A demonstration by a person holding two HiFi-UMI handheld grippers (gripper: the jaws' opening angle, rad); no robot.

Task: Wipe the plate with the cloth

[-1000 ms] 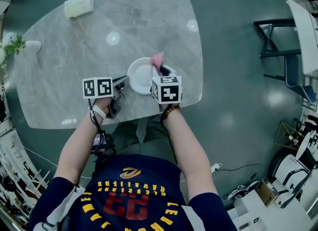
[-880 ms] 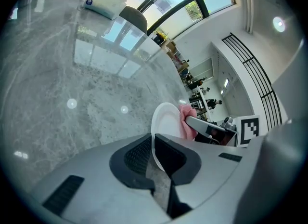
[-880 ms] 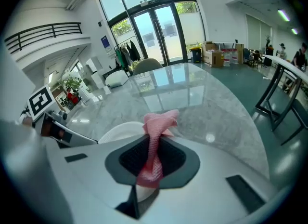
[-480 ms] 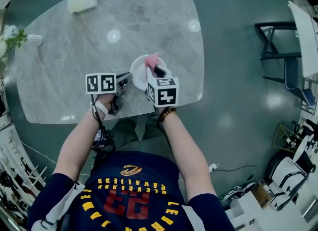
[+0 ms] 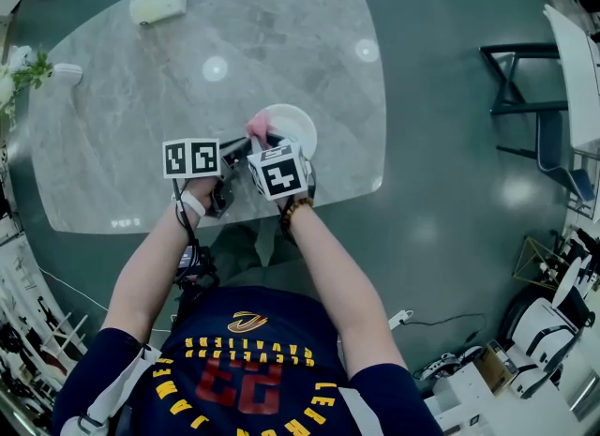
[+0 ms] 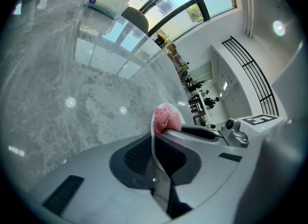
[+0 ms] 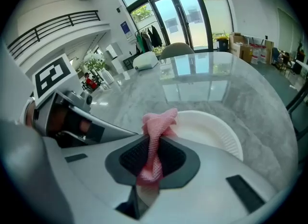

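Your right gripper (image 7: pixel 153 153) has carried the cloth (image 7: pixel 156 122) across the plate (image 7: pixel 211 129): a second ago the pink tuft stood at the plate's far right rim, and it now sits at the left side, close to your left gripper (image 6: pixel 155 143). Judged from this, one wiping pass across the plate face is complete or nearly so, and the task is under way rather than finished. The right jaws are closed tight on the cloth, which runs as a twisted strip between them and bunches out beyond their tips against the plate's left part. The left jaws are closed to a narrow slit on the plate's rim, which shows between them only as a thin white edge, with the cloth just beyond it. The plate sits at the near edge of the counter (image 5: pixel 141 125), between the two grippers. In the head view the right gripper's marker cube covers the place where cloth meets plate, so actual contact is not confirmed there. The right gripper's body cuts off the plate's near rim. You cannot tell whether the plate lies flat or is tilted up.
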